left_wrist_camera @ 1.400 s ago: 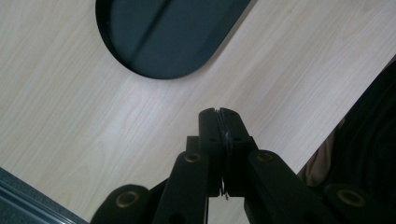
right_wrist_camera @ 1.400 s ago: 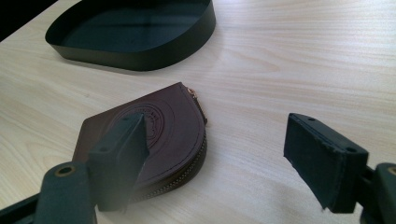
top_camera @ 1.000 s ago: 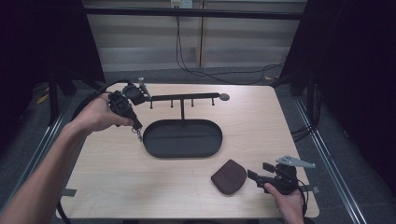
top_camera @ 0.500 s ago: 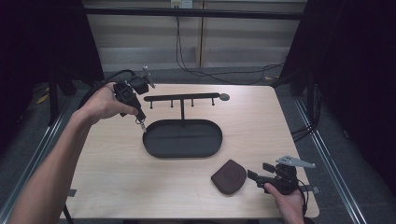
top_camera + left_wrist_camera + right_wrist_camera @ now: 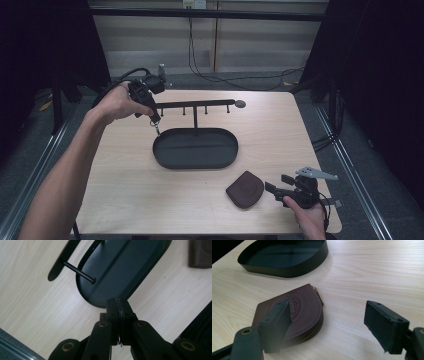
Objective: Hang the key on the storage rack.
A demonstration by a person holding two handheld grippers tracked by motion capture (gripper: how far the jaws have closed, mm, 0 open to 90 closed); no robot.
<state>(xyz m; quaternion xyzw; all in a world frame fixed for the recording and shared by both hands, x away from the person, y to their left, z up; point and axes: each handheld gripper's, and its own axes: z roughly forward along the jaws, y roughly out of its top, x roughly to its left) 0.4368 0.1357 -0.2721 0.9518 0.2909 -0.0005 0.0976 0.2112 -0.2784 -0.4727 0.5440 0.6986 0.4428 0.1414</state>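
My left gripper (image 5: 153, 119) is held in the air by the left end of a black peg rack (image 5: 195, 104). It is shut on a small metal keychain (image 5: 157, 129) that dangles below the jaws. In the left gripper view the jaws (image 5: 119, 312) are pressed together with a thin metal edge between them, above the oval black tray (image 5: 120, 267) and one rack peg (image 5: 78, 272). At the front right, my right gripper (image 5: 272, 189) rests open just right of a brown leather coin pouch (image 5: 245, 189). That pouch (image 5: 299, 312) lies flat before the spread jaws (image 5: 329, 320), untouched.
The oval tray (image 5: 195, 147) sits mid-table under the rack's post, with nothing in it. Its wall (image 5: 287, 267) stands beyond the pouch. Cables run along the floor behind the table. Dark curtains flank both sides.
My left gripper has risen and moved away from the tray's left rim toward the rack's left end, keychain still held. The right gripper and pouch have stayed put.
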